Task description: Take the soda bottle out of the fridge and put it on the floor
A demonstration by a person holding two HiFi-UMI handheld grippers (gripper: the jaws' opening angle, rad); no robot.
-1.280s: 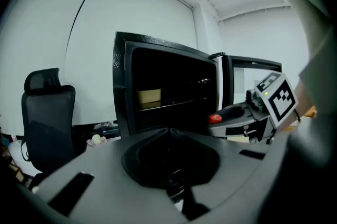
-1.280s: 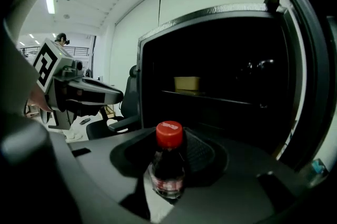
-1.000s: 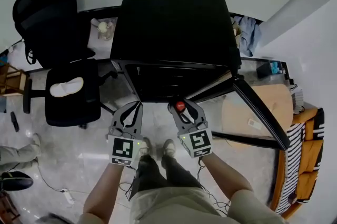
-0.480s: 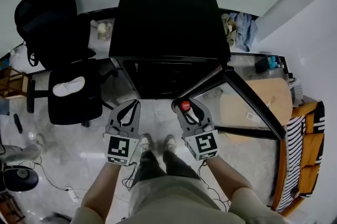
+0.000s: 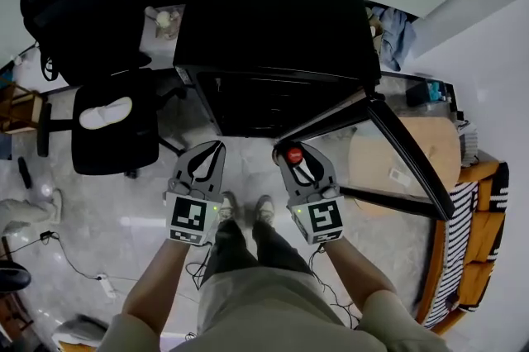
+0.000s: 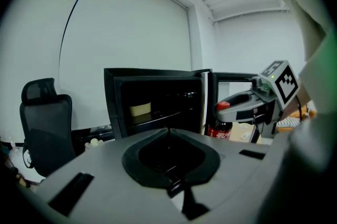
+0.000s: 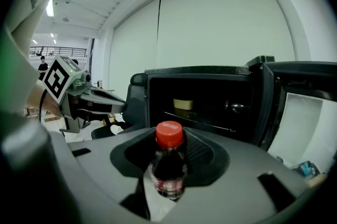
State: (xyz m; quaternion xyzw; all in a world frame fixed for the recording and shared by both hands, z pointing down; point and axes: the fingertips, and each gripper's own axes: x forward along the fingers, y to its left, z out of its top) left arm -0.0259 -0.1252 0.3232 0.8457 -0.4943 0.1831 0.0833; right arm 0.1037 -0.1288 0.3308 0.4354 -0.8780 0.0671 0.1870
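The soda bottle (image 5: pixel 293 154), dark with a red cap, stands upright between the jaws of my right gripper (image 5: pixel 291 150), which is shut on it just in front of the open black fridge (image 5: pixel 273 11). In the right gripper view the bottle (image 7: pixel 169 165) fills the middle of the jaws. My left gripper (image 5: pixel 217 146) hovers beside it on the left, its tips together and nothing in them. From the left gripper view, the left gripper (image 6: pixel 168 131) faces the fridge (image 6: pixel 158 102), with the bottle (image 6: pixel 221 124) and the right gripper (image 6: pixel 247 104) off to the right.
The fridge door (image 5: pixel 409 164) swings open to the right, over a round wooden table (image 5: pixel 446 148). A black office chair (image 5: pixel 99 102) stands at the left. A pale tub (image 7: pixel 184 104) sits on a fridge shelf. My shoes (image 5: pixel 264 210) are on the tiled floor (image 5: pixel 124 218), with a power strip (image 5: pixel 105 309) nearby.
The right gripper has risen a little and drawn slightly back from the fridge front with the bottle still in it. The left gripper has stayed beside it.
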